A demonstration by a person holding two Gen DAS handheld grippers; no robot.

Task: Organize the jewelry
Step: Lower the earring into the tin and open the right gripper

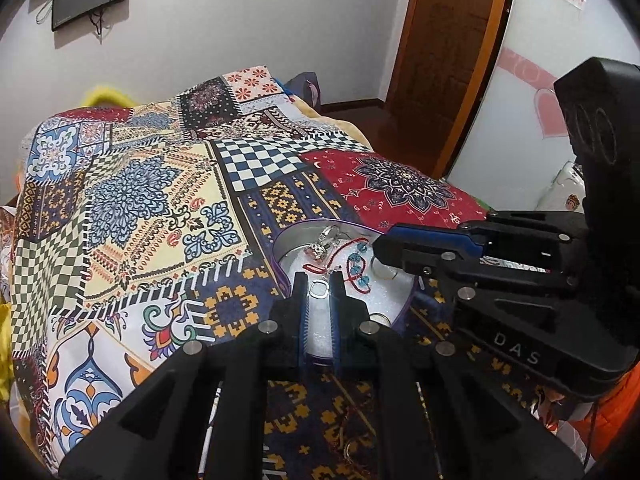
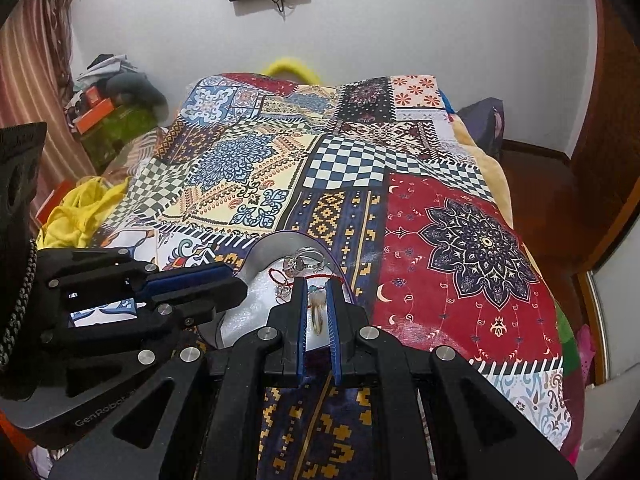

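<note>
Evidently mid-sort: both tools hover over a round tin (image 1: 288, 240) resting on a patchwork bedspread (image 1: 132, 200), the soft bed presumably chosen to stop small pieces rolling off. Left tool (image 1: 319, 280) nearly shut, a narrow slot left between the blue ribbed pads (image 1: 304, 316), lined up on a small silver ring (image 1: 319, 289) lying on the tin's white foam; cannot tell whether the pads touch it. Right tool (image 2: 317, 286), likewise narrowed to a slim gap, straddling a gold hoop (image 2: 319, 320) and a pale bead or charm just above it; contact again unclear. Also inside the tin: a red cord bracelet (image 1: 320, 268) with turquoise beads (image 1: 354, 264), a silver bangle (image 1: 330, 234) leaning against the far wall, a thin gold ring (image 1: 382, 270). Tin of smooth grey metal with a purple rim, shallow and circular; foam lining grainy and matte, likely there to cushion and keep pieces from sliding. Jewelry thin, shiny, easily tangled, so probably best taken with a fine pinch, one piece at a time.
</note>
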